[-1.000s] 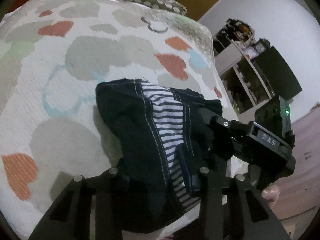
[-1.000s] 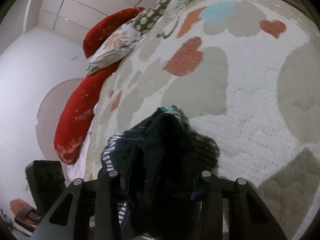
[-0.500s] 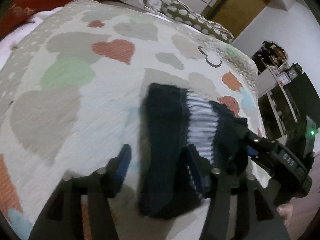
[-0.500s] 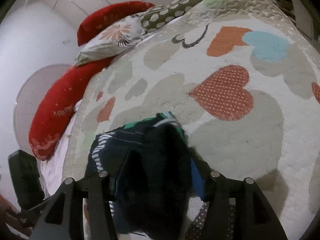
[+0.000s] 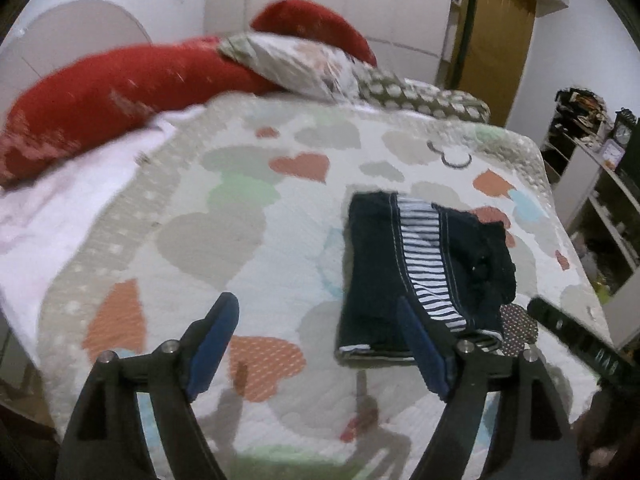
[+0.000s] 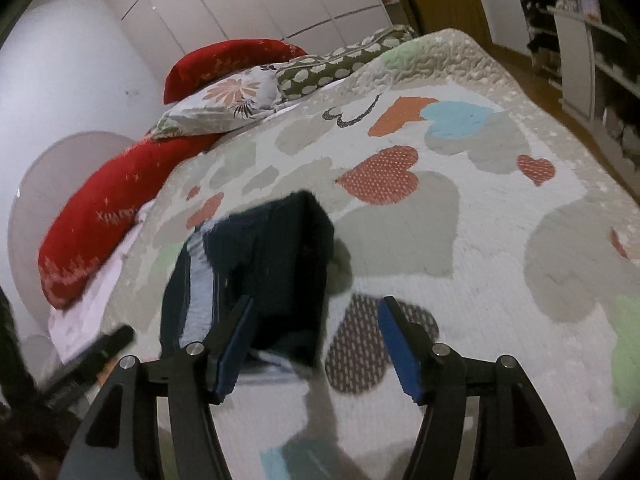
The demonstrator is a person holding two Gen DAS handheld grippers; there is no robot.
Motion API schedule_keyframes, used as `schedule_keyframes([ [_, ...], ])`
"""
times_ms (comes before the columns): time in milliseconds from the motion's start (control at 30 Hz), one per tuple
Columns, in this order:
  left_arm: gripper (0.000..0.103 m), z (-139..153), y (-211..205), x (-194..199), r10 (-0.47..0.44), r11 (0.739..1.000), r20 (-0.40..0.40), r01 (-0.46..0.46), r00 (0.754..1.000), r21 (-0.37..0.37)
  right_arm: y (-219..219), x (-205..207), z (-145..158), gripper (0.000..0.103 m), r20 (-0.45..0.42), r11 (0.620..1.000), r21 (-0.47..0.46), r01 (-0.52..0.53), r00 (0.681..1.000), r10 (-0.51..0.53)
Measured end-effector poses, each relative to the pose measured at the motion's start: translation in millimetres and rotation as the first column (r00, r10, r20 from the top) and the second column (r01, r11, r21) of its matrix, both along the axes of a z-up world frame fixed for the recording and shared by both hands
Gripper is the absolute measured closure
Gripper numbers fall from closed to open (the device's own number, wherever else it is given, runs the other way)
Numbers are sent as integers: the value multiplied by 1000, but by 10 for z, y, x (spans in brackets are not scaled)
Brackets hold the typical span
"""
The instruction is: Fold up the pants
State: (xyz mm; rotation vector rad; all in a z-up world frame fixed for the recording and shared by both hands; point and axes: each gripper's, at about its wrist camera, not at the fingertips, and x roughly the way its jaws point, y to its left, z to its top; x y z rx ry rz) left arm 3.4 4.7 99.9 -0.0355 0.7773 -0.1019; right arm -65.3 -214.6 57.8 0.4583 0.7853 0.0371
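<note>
The dark navy pants (image 5: pixel 424 272) with a striped blue-and-white band lie folded in a compact bundle on the heart-patterned quilt (image 5: pixel 248 240). They also show in the right wrist view (image 6: pixel 260 276). My left gripper (image 5: pixel 316 320) is open and empty, raised above the quilt just left of the bundle. My right gripper (image 6: pixel 316 320) is open and empty, above the bundle's near right corner. The tip of the right gripper shows at the right edge of the left wrist view (image 5: pixel 580 348).
Red bolsters (image 5: pixel 100 96) and patterned pillows (image 5: pixel 304 64) lie at the head of the bed. A shelf unit (image 5: pixel 600 184) stands to the right of the bed and a wooden door (image 5: pixel 496 28) behind it. The quilt's near edge drops off below the grippers.
Both grippers opened, let go of the pants and pulled back and up. The folded bundle now lies free on the quilt.
</note>
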Motion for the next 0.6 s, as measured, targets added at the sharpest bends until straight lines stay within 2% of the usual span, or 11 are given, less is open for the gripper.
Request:
schedule_keyframes([
  [100, 12, 151, 70, -200, 70, 997, 98, -73, 993, 35, 88, -142, -20, 35, -7, 999, -48, -1, 1000, 0],
  [200, 0, 355, 185, -515, 174, 980, 249, -191, 953, 48, 121, -285, -48, 35, -27, 1000, -28, 5, 1000, -6],
  [233, 0, 435, 208, -626, 184, 977, 296, -206, 937, 45, 135, -333, -48, 35, -29, 1000, -19, 3, 1000, -4],
  [267, 0, 492, 215, -691, 184, 977, 310, -208, 933, 47, 154, -366, -43, 35, -31, 1000, -19, 0, 1000, 0],
  [300, 0, 561, 217, -744, 171, 979, 315, -197, 934, 50, 182, -413, -24, 35, -30, 1000, -29, -6, 1000, 5],
  [400, 0, 696, 201, -855, 70, 997, 294, -79, 953, 21, 287, -551, 71, 35, -8, 997, -71, -13, 1000, 13],
  [600, 0, 597, 143, -887, -17, 1000, 152, 17, 988, 1, 513, -728, 243, 30, 29, 987, -153, -46, 998, 51],
])
